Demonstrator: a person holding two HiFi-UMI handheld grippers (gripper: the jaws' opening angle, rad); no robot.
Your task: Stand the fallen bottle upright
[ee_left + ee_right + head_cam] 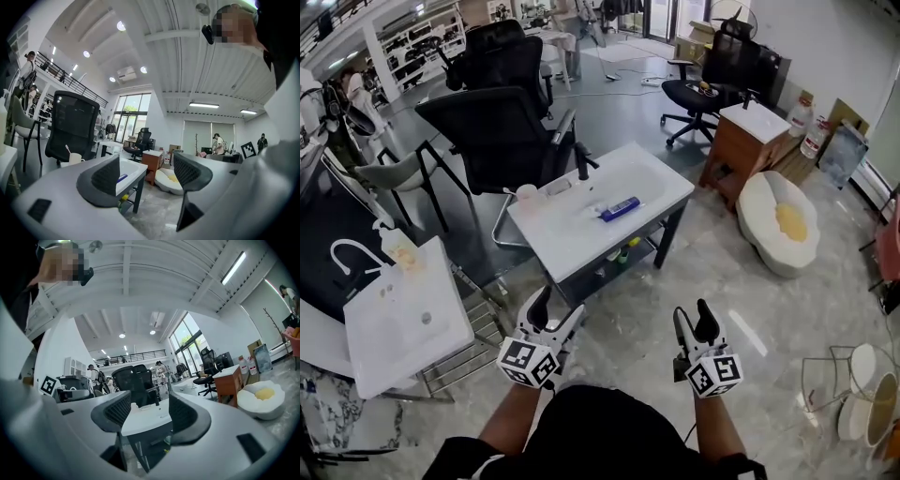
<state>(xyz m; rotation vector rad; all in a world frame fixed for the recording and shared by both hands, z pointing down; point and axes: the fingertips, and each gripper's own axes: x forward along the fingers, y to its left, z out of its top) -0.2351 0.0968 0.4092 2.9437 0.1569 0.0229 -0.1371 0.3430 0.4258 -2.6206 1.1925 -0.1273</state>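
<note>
Fallen blue bottle (620, 208) lying on its side on white table (572, 239), near the middle of the top, just right of white cup (526, 193) and black faucet (581, 161). Left gripper (559, 309) and right gripper (694, 321) held level over the floor on the table's near side, well apart from blue bottle. Jaws of each spread wide, nothing between them.

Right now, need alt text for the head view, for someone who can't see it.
A blue bottle lies on its side on a white basin-top table, out ahead of the person's two grippers. The left gripper and right gripper are held low in the frame, jaws apart and empty. Black office chairs stand behind the table.
</note>
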